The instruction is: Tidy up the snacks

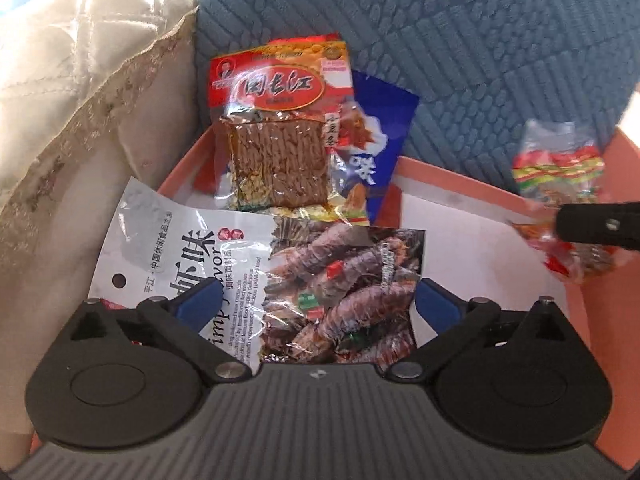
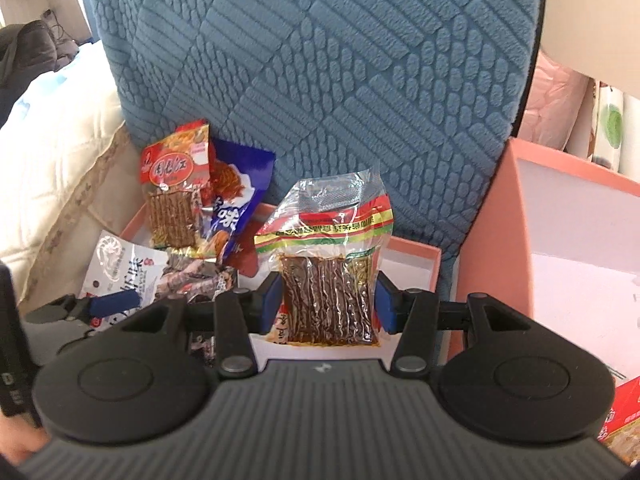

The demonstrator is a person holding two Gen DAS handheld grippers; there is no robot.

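blue cushion [image 2: 320, 80] behind pink box [image 1: 180, 172] | left gripper [image 1: 316, 300] released over shrimp packet [image 1: 280, 264], lower part hidden | right gripper [image 2: 328, 300] grasping clear strip packet [image 2: 328, 280] at 3 o'clock

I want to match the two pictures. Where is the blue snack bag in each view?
Left wrist view: the blue bag stands above centre, leaning on the cushion, partly behind the red packet.
Right wrist view: the blue bag is left of centre, again behind the red packet.
Shared landmark: the blue cushion behind the pink box.
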